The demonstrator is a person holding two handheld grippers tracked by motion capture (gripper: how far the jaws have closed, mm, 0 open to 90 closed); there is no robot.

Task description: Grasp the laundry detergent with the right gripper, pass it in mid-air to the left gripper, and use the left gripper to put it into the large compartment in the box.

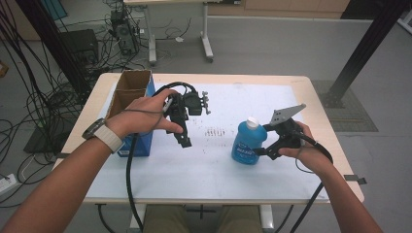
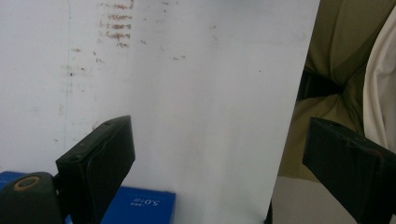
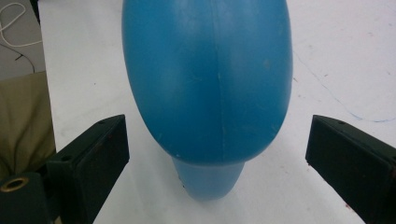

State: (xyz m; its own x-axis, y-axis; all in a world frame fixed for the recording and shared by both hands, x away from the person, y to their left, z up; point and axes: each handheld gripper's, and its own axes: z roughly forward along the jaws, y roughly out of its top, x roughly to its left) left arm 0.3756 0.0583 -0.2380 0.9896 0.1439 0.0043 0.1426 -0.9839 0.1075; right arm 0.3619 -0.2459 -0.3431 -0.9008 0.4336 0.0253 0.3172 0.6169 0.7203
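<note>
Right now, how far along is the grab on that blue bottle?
Done: the right gripper is lined up on the upright blue bottle, its jaws open either side without touching. In hand: nothing is gripped. The left gripper hangs open above the table. Left: closing on the bottle and lifting it.

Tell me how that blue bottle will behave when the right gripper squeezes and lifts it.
The blue bottle looks like smooth, rounded plastic, so the open right gripper may slip on its curved sides. Standing upright on a narrow base with a white cap on top, it probably tips easily if nudged high. Its walls likely flex somewhat.
</note>
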